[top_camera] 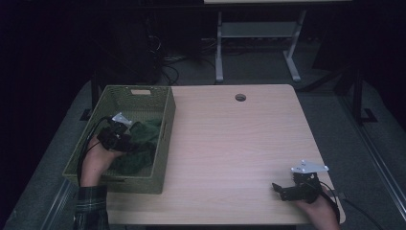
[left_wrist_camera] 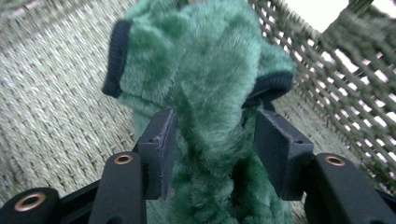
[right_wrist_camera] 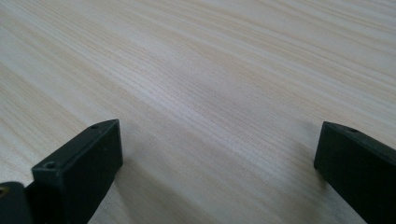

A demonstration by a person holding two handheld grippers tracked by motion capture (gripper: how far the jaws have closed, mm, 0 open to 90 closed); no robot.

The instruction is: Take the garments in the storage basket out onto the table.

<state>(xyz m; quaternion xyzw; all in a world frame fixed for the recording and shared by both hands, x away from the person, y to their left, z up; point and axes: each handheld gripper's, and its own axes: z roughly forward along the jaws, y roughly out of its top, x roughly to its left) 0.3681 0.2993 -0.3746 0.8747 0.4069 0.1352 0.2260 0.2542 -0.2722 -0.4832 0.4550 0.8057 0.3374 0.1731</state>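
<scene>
Two grippers were at work, far apart on the worktop [top_camera: 230, 143]. At the left of the high view, the left gripper [top_camera: 125, 139] reached down into the green woven basket [top_camera: 115, 98], and much of it was hard to make out against the dark green fleece garment [top_camera: 143, 143] bunched in the basket's right half. Its own view was clearer: the jaws stood on either side of a raised fold of the garment [left_wrist_camera: 205, 84], both pads against the plush, clamped on it. The garment's lower part ran out of the bottom of that frame, and its dark ribbed cuffs were slightly blurred. Basket weave rose behind it at the left and at the upper right.

At the lower right of the high view, the right gripper [top_camera: 282, 190] rested low over bare wood, the hand behind it cut off by the bottom edge. In the right gripper view its jaws stood wide apart with just wood grain between them.

A round hole [top_camera: 240, 97] sat near the worktop's far edge; beyond it, a pale desk frame [top_camera: 258, 33] stood in deep shadow.
</scene>
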